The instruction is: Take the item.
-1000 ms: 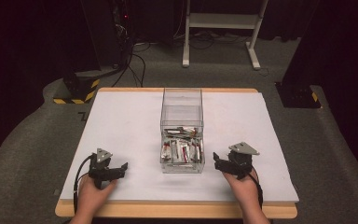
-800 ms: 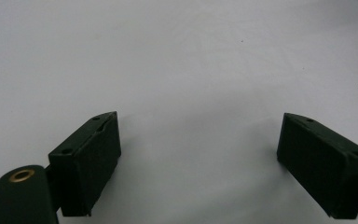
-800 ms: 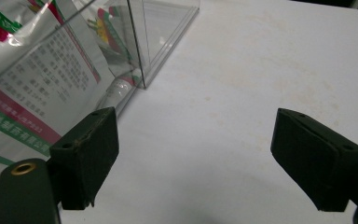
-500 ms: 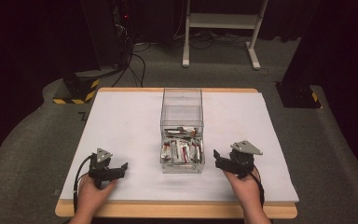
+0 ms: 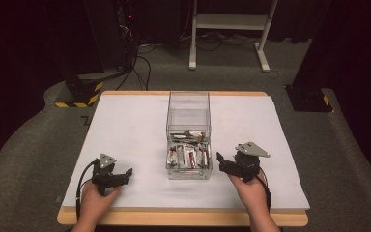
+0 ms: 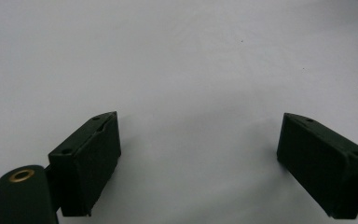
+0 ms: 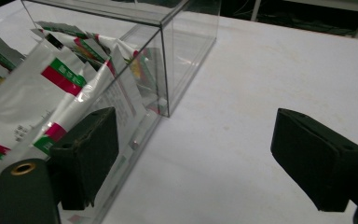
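White table (image 5: 125,125) on grey carpet (image 5: 24,145); clear box (image 5: 188,116) of packets (image 5: 187,155); each hand-held gripper gapes, left (image 5: 121,177), right (image 5: 223,163).

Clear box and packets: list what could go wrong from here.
1. The right hand-held gripper sits open close beside the clear box. One jaw is almost against the wall in the right gripper view, so moving in could knock or slide the box on the table.
2. The packets lie crowded and overlapping, so a grasp may pinch several at once.
3. The walls rise well above the packets, so a low reach could catch the rim.
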Available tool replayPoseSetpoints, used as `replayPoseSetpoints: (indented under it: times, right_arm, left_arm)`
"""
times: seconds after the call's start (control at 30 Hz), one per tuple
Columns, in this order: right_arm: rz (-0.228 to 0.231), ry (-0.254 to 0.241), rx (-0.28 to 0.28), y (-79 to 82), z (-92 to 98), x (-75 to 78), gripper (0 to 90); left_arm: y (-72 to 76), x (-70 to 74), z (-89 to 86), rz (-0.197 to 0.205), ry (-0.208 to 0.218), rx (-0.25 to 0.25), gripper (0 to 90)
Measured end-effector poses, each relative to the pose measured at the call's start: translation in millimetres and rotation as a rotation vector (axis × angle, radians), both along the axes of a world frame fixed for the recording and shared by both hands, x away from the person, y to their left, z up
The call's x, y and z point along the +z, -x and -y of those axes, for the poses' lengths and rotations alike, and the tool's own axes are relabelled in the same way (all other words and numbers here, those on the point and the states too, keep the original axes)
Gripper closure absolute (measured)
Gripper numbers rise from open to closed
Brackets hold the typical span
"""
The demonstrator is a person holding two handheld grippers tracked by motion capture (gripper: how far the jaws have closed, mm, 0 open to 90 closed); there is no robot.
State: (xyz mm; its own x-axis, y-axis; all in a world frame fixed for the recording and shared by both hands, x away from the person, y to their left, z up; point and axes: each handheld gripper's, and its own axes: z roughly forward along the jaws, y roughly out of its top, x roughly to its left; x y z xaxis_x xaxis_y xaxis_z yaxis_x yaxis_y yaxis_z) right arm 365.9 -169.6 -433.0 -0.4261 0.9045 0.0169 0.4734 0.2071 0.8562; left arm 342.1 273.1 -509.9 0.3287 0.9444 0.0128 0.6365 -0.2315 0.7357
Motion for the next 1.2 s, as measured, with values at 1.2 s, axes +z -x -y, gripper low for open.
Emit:
replayPoseSetpoints:
  times: [1.2]
  right_arm:
    - [0.047, -0.030, 0.106, -5.3, -44.9, 25.1, 15.1]
  left_arm:
    - [0.0, -0.1, 0.0, 0.000, 0.001, 0.000, 13.6]
